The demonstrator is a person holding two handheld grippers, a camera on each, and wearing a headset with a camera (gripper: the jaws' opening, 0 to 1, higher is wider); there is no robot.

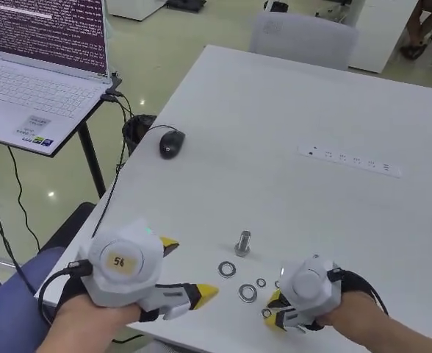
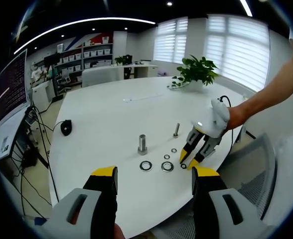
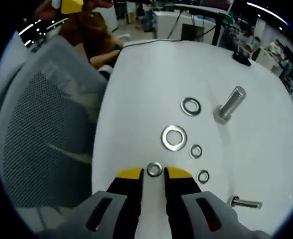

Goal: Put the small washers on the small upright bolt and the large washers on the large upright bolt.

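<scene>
The large bolt (image 1: 243, 243) stands upright on the white table (image 1: 289, 110); the small bolt (image 2: 176, 130) stands beyond it. Two large washers (image 1: 227, 269) (image 1: 247, 293) lie flat in front of the large bolt. Small washers (image 3: 196, 151) (image 3: 203, 176) lie beside them. My right gripper (image 3: 155, 175) is down at the table, slightly open, with one small washer (image 3: 154, 170) lying between its yellow tips. My left gripper (image 1: 188, 268) hovers wide open and empty at the near left, short of the washers. The left gripper view shows the right gripper (image 2: 191, 158) straddling that washer.
A black mouse (image 1: 171, 143) and its cable lie at the table's left edge. A white power strip (image 1: 348, 159) sits farther back on the right. A laptop (image 1: 32, 73) stands on a side stand to the left, and a grey chair (image 1: 300, 37) is at the far end.
</scene>
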